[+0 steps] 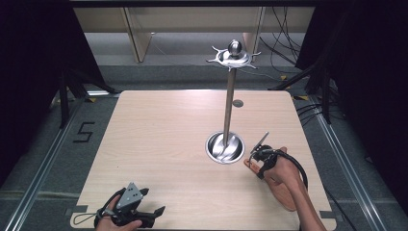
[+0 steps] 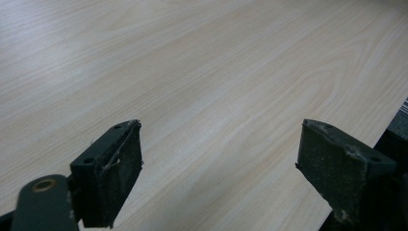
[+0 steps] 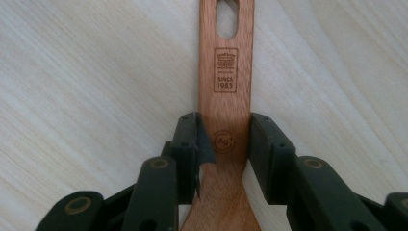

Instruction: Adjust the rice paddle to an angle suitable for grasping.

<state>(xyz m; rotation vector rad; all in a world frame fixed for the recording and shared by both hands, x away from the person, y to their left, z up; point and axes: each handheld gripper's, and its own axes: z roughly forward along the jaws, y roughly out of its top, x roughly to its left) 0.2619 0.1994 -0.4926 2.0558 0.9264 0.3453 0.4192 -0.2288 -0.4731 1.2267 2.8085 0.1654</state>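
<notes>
On the wooden spatula [image 3: 226,120] a stamped crest with "SINCE 1983" is read below the hanging slot, and a round "Ag+" mark sits nearer the blade; this writing is seen from the right gripper view. The handle is pinched between the jaws of the right hand-held gripper [image 3: 225,144], flat on the table [image 1: 159,139], just right of the metal stand [image 1: 226,144]. The left hand-held gripper [image 2: 221,159] is spread over bare wood, well left of the stand.
</notes>
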